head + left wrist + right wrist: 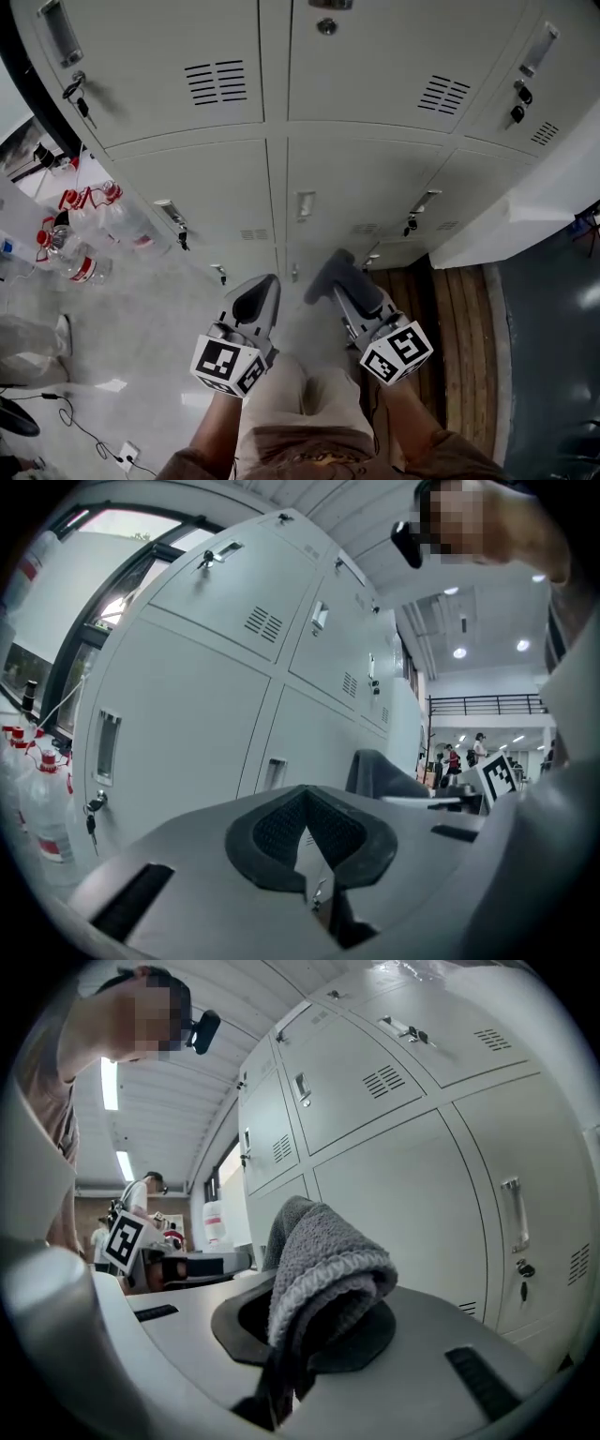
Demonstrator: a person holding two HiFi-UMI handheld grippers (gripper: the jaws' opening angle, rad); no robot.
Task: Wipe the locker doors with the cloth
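Fingers of your right gripper (339, 281) are pinching the folded grey cloth (323, 1269), presenting its padded fold toward the locker doors (361, 187) for wiping. Your left gripper (255, 302) is hanging beside it, fingers pressed together, empty, out of the way.

**Locker area of a large indoor workplace.** A bank of grey metal lockers (356, 178) with vent slots (216, 82) and keys (82, 105) fills the upper frame. Plastic water bottles (94, 234) and a power strip (125, 457) sit on the concrete floor (159, 309) at left. At right in the left gripper view are a railed gallery (483, 703), ceiling lights (459, 652) and standing people (455, 759).
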